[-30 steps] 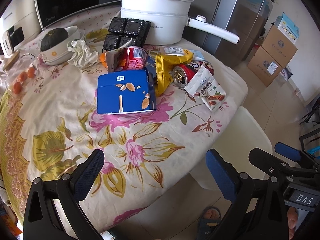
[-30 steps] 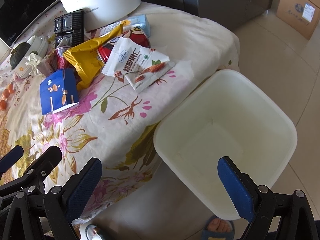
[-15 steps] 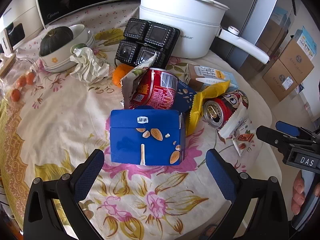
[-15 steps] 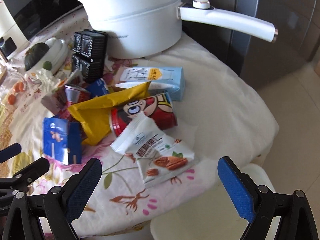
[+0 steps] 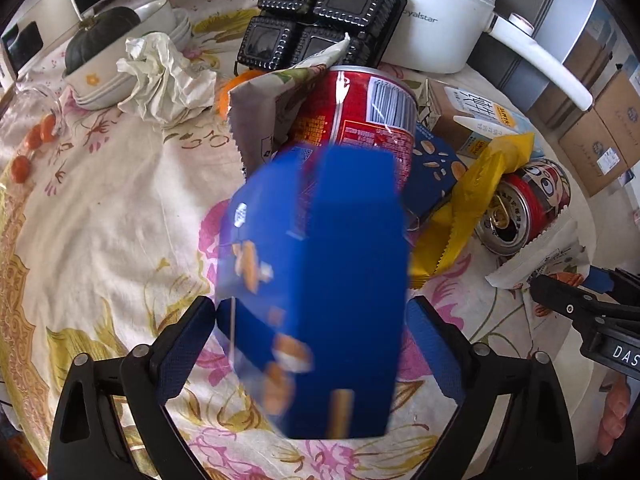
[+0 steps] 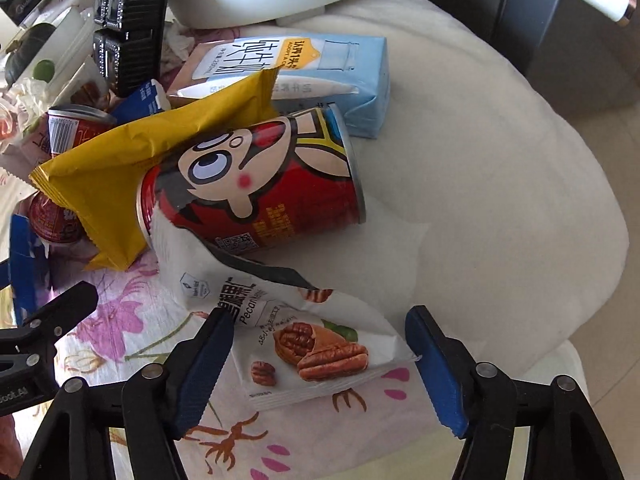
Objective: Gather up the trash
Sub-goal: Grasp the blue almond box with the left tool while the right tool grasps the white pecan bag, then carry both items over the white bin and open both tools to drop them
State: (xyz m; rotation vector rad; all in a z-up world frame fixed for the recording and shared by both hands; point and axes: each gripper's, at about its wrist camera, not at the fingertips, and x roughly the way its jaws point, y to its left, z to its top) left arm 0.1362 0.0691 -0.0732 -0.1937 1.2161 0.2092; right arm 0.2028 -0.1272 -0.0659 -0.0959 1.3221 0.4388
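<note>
A blue almond-print carton point(image 5: 320, 280) fills the middle of the left wrist view, blurred, on the floral tablecloth point(image 5: 100, 220). My left gripper point(image 5: 308, 320) straddles it, jaws closing, with thin gaps still visible at both pads. A white pecan snack packet point(image 6: 304, 344) lies flat between the closing jaws of my right gripper point(image 6: 320, 332), its edges close to the blue pads. Behind it lie a red cartoon can point(image 6: 260, 184) on its side, a yellow wrapper point(image 6: 132, 168) and a light blue milk carton point(image 6: 304, 68).
Further back are a second red can point(image 5: 360, 120), crumpled paper point(image 5: 160, 76), black plastic trays point(image 5: 320, 12), a white pot point(image 5: 432, 8) and a bowl with a dark squash point(image 5: 104, 56). Small orange fruits point(image 5: 36, 140) lie at left. A pale bin rim point(image 6: 576, 368) shows beyond the table's edge.
Both grippers came down and forward over the table, and their jaws narrowed. The blue carton now sits between the left jaws, the pecan packet between the right jaws.
</note>
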